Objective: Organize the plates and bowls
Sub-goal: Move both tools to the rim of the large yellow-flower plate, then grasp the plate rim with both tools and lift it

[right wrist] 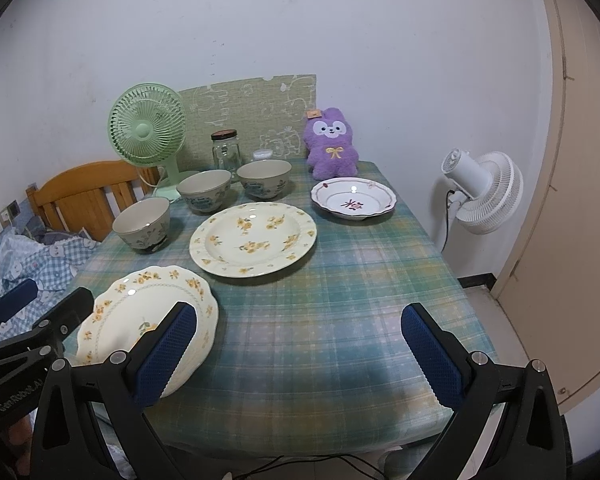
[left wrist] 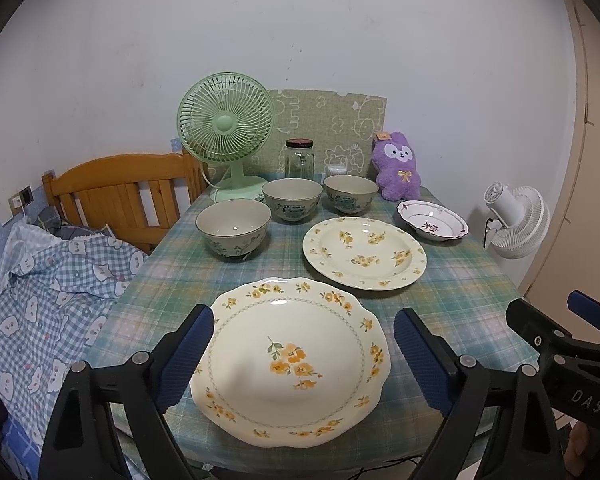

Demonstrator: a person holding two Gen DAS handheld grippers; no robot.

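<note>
A scalloped cream plate with yellow flowers (left wrist: 290, 360) lies at the table's near edge; it also shows in the right wrist view (right wrist: 140, 312). A round cream floral plate (left wrist: 364, 253) (right wrist: 253, 238) lies mid-table. A small white dish with red trim (left wrist: 432, 220) (right wrist: 353, 199) sits far right. Three grey-green bowls (left wrist: 234, 229) (left wrist: 292, 199) (left wrist: 351, 193) stand behind. My left gripper (left wrist: 302, 356) is open, its jaws on either side of the scalloped plate. My right gripper (right wrist: 300, 344) is open and empty over bare tablecloth.
At the back stand a green fan (left wrist: 226, 128), a glass jar (left wrist: 299, 158) and a purple plush toy (left wrist: 398, 166). A white fan (right wrist: 480, 190) stands right of the table (right wrist: 340, 300). A wooden chair (left wrist: 120, 196) and bedding (left wrist: 40, 300) are at the left.
</note>
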